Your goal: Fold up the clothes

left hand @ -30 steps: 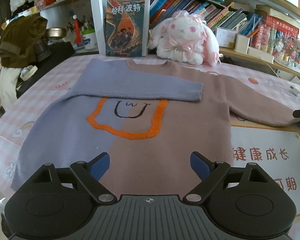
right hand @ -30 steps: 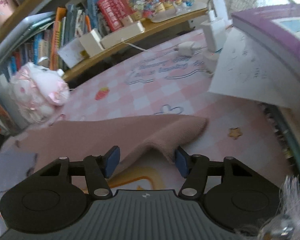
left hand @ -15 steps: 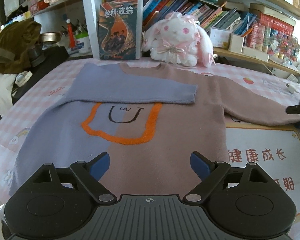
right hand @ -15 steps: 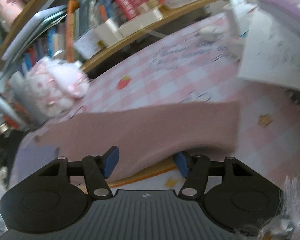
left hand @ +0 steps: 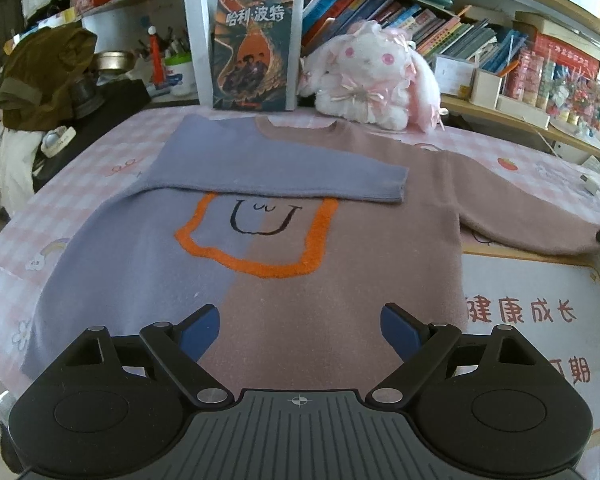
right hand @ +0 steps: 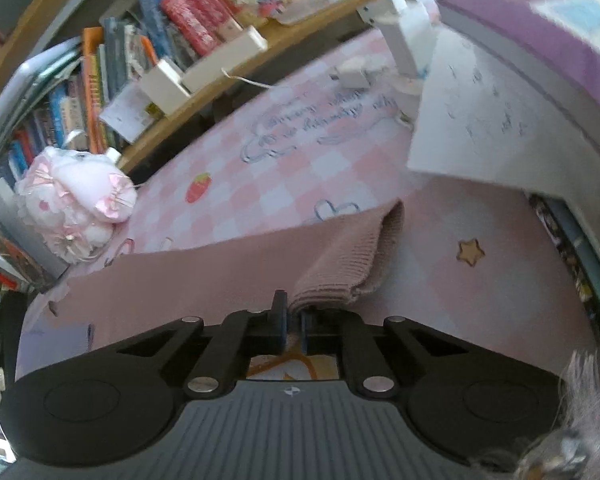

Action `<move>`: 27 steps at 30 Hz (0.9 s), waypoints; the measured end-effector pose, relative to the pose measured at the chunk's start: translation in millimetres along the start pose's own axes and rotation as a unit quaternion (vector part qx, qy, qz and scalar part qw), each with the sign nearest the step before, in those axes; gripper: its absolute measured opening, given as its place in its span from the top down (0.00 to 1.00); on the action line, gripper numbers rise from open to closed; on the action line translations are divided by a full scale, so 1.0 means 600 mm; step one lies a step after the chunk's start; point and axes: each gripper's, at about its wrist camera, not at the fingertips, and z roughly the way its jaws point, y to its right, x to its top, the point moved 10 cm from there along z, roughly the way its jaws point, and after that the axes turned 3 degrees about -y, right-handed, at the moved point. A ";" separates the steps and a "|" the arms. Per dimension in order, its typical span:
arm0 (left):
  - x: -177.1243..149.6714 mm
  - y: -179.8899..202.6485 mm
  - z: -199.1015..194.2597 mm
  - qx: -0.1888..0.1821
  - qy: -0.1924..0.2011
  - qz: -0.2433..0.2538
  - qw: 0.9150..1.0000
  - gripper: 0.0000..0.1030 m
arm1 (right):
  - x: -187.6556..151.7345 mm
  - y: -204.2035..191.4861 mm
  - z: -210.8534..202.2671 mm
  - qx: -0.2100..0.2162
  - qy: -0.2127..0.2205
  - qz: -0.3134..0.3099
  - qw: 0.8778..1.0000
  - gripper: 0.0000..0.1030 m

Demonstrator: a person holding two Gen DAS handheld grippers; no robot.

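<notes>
Right gripper [right hand: 294, 322] fingers pinch the sweater's [left hand: 300, 248] pink cuff [right hand: 348, 268]; left gripper [left hand: 300, 330] hovers wide open, empty, over the sweater's hem.

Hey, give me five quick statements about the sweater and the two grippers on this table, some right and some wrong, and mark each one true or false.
1. The right gripper is shut on the pink sleeve at its cuff. True.
2. The left gripper is clamped on the sweater's hem. False: its jaws stand wide open, holding nothing, above the sweater.
3. The blue sleeve lies folded across the sweater's chest. True.
4. The pink sleeve is already folded over the chest too. False: it stretches out sideways over the checked table cover.
5. A plush bunny sits on top of the sweater. False: it sits behind the collar, by the bookshelf.
</notes>
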 end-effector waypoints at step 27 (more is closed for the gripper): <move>0.067 -0.174 0.014 -0.121 0.061 0.039 0.990 0.13 | -0.018 -0.417 -0.060 0.084 0.076 -0.130 0.985 0.95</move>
